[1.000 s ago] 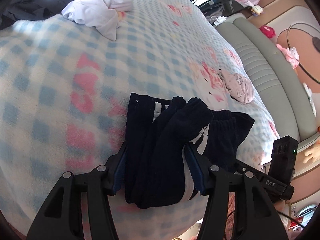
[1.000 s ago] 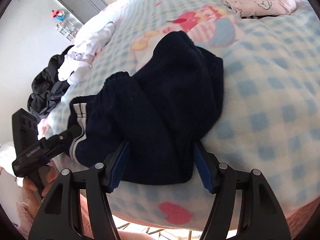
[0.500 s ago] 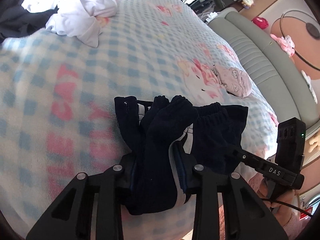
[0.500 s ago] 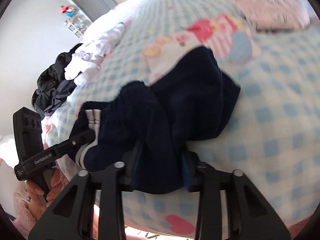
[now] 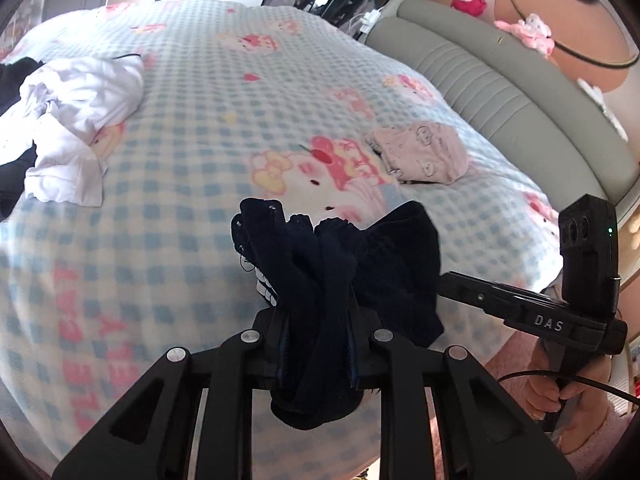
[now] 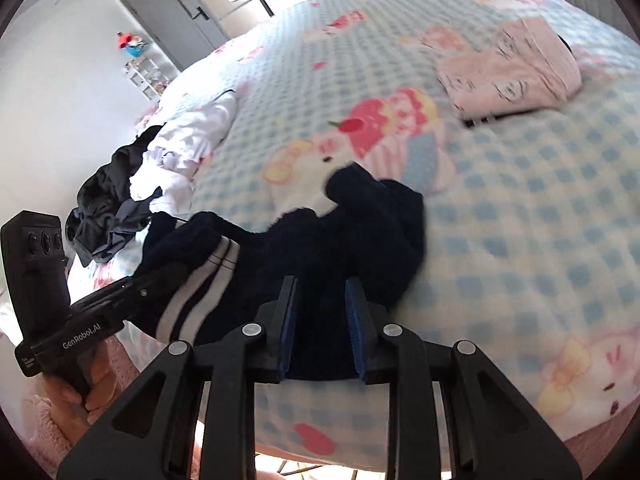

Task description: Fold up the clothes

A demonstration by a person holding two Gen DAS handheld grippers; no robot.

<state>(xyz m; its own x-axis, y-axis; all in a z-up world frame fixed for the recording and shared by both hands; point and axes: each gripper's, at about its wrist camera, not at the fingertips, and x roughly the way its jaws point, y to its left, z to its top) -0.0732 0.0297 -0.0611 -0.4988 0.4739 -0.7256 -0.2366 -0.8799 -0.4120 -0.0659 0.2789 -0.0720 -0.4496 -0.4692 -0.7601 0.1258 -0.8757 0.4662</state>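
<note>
Now both grippers are clamped on the navy garment (image 5: 360,264), where a second ago their jaws stood wide on either side of its near edge. The left gripper (image 5: 318,344) pinches a thick bunch of the dark cloth, which sticks out behind its pads; the right gripper (image 6: 322,320) has closed on the adjoining stretch of the same hem. The garment sits bunched near the front edge of the bed (image 5: 200,184), its white stripes (image 6: 200,292) showing on the left side in the right wrist view. It has lifted and gathered compared with the flatter heap seen earlier, and both views have tipped to show more of the bed beyond.

That suggests the grasp is finished and the piece is ready to be raised and spread or doubled over; the fold itself looks barely begun.

The count: one navy garment in hand; one pink piece (image 5: 418,152) already folded, lying further up the bed and well apart from the grippers; one white garment (image 5: 76,120) crumpled on the far left, with one black garment (image 6: 108,200) beside it. Two grippers, both holding cloth.
</note>
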